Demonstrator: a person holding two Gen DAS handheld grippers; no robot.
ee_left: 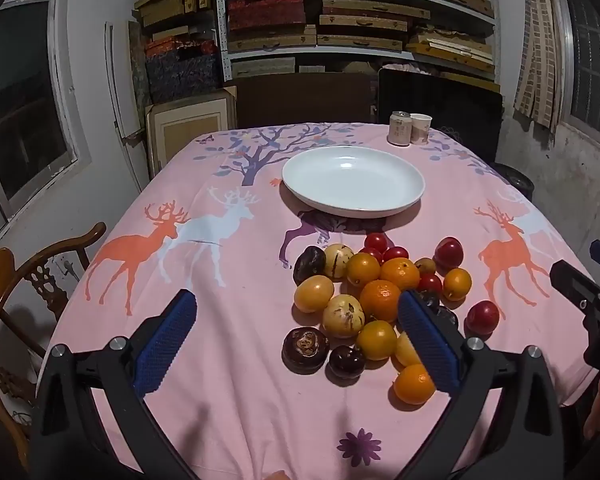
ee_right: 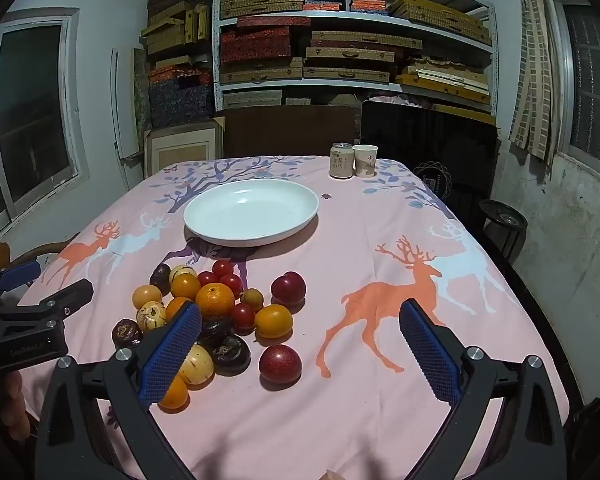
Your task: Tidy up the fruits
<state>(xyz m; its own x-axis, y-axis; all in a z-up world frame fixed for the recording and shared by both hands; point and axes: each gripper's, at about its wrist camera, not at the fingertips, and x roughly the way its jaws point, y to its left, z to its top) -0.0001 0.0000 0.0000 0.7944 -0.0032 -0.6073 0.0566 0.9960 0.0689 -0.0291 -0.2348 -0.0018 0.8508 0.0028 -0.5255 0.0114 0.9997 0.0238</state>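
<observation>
Pink cloth with deer and trees covered the table, and both grippers hung low over its near edge. Blue fingers of the left gripper were spread wide apart and held nothing. Its right finger stood in front of the pile of fruits, near the middle of the table. Blue fingers of the right gripper were spread wide too, with nothing between them, over an orange deer on the cloth. Its left finger stood in front of the same pile.

Round oranges, small red tomatoes, dark plums and pale yellow fruits lay close together, many touching. One red plum sat a little apart at the near right side of the pile.

Just behind the fruits sat a white plate with nothing on it. Farther back, a can and a paper cup stood side by side near the far edge. Shelves full of flat boxes stood against the wall.
</observation>
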